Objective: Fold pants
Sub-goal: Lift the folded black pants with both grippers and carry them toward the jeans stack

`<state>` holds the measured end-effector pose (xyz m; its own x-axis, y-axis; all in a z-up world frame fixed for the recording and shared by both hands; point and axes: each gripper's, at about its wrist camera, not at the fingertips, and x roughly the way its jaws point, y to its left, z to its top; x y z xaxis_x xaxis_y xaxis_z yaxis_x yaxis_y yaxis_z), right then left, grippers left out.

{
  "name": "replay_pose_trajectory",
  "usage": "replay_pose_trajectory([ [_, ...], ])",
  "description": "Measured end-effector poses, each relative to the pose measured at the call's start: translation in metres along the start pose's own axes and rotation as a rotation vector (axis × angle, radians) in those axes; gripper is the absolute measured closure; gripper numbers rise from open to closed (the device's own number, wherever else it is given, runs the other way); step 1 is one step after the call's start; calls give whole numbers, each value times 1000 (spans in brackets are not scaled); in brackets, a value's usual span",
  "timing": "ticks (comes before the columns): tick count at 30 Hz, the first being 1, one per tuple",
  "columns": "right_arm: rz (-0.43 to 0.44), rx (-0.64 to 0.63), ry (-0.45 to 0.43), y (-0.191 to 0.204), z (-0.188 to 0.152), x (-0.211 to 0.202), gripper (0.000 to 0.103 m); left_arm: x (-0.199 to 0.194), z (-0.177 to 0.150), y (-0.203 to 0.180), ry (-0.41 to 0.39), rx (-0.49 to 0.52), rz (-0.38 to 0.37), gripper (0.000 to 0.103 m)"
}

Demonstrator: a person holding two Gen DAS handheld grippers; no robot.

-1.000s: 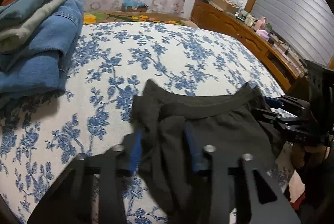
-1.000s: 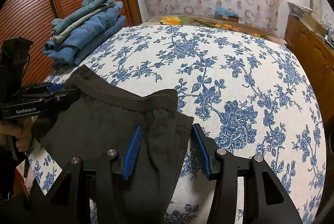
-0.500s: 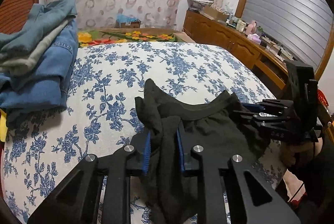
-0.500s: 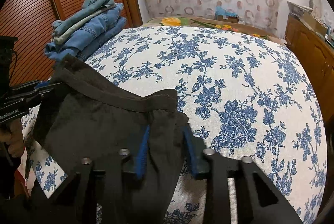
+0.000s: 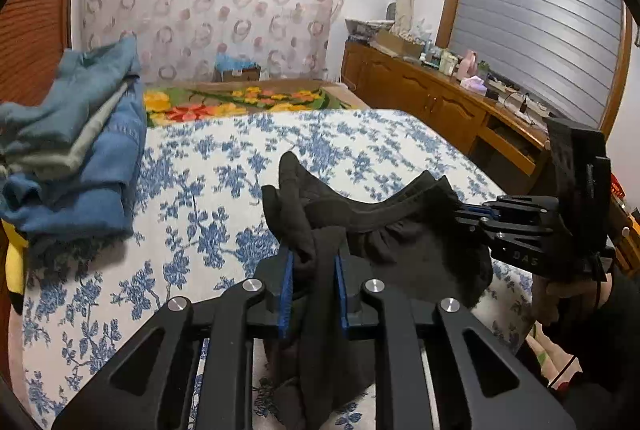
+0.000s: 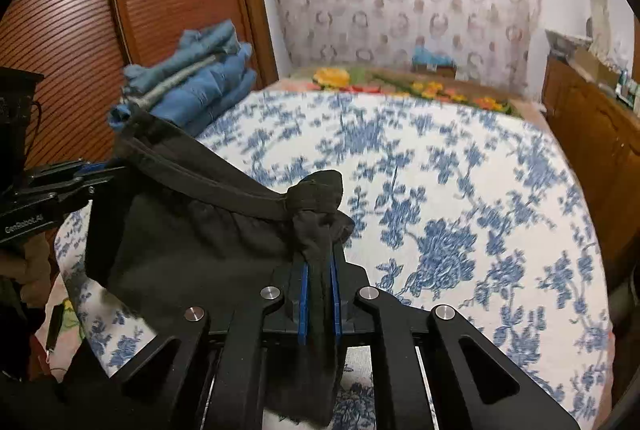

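Black pants point(image 5: 404, 246) held up over the flowery bed point(image 5: 224, 197). Left gripper point(image 5: 314, 270) and right gripper point(image 6: 319, 282) fingers both pinching the waistband, 1 at each end.

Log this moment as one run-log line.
step: lift waistband | left gripper: shut on black pants | right gripper: shut on black pants | waistband spanned above floral bedspread | folded jeans stack: untouched

A wide bed covered in a white bedspread with blue flower print point(image 5: 208, 189) is stretching ahead of both claws. A stack of folded blue denim garments point(image 5: 76, 157) is lying on it, forward-left of the left claw.
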<state>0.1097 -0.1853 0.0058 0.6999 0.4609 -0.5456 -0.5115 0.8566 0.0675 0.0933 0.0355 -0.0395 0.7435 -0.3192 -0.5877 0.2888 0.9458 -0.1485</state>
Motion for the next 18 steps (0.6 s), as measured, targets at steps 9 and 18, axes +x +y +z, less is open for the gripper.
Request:
replay_pose_trajectory([
  [9, -7, -22, -101, 8, 0, -47, 94, -30, 14, -12, -102, 13, -12, 86],
  [18, -2, -45, -174, 16, 5, -82, 94, -52, 27, -20, -158, 39, -15, 86],
])
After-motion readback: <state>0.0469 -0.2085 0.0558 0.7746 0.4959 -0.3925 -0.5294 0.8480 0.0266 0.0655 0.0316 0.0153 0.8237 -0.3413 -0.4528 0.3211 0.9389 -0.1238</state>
